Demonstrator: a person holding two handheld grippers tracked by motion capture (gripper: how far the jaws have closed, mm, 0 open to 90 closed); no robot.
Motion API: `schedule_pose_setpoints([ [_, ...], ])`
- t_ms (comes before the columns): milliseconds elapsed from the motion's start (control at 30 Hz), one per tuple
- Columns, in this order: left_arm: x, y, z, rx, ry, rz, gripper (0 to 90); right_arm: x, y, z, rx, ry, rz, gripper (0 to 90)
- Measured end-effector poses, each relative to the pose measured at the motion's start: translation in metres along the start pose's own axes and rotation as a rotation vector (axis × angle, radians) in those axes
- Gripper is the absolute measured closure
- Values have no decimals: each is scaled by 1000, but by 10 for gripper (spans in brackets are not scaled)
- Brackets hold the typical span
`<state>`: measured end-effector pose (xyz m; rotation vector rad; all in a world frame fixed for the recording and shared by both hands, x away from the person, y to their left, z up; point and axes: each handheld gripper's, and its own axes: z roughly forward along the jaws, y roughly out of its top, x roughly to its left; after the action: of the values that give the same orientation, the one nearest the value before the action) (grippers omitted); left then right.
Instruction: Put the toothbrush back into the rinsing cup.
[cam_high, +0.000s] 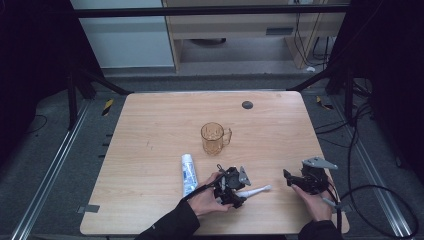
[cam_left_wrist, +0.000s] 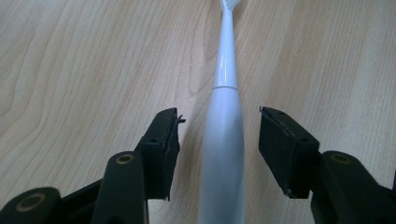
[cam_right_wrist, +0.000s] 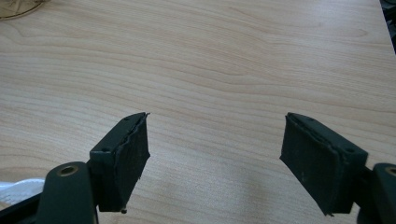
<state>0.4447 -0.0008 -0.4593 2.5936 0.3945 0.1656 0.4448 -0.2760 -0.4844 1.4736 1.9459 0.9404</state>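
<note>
High view: on the wooden table (cam_high: 150, 150) the left gripper (cam_high: 239, 197) sits at about 6 o'clock over the handle of a white electric toothbrush (cam_high: 256, 190), whose brush head points toward 3 o'clock. A toothpaste tube (cam_high: 188, 172) lies just beside it at 9 o'clock, an amber glass mug (cam_high: 214, 138) stands at 12 o'clock near the table's middle, and the right gripper (cam_high: 287, 176) rests well apart at 4 o'clock.

Left gripper view: the toothbrush (cam_left_wrist: 223, 140) handle runs up between the jaws toward 12 o'clock. The left gripper (cam_left_wrist: 219, 149) stands partly open, a gap on each side, pads not yet pressing. Risk, as I judge it: the handle is smooth, round and tapered, and it lies slightly nearer the left pad, so that pad could meet it first and roll or squirt it away.

Right gripper view: the right gripper (cam_right_wrist: 215, 149) is spread wide over bare wood, holding nothing; the mug's (cam_right_wrist: 16, 7) base peeks in at 11 o'clock.
</note>
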Motion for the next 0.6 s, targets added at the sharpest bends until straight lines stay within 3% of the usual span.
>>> schedule_pose_setpoints([
  [600, -3, 6, 12, 52, -10, 29, 524, 0, 0, 1, 19, 7, -4, 240],
])
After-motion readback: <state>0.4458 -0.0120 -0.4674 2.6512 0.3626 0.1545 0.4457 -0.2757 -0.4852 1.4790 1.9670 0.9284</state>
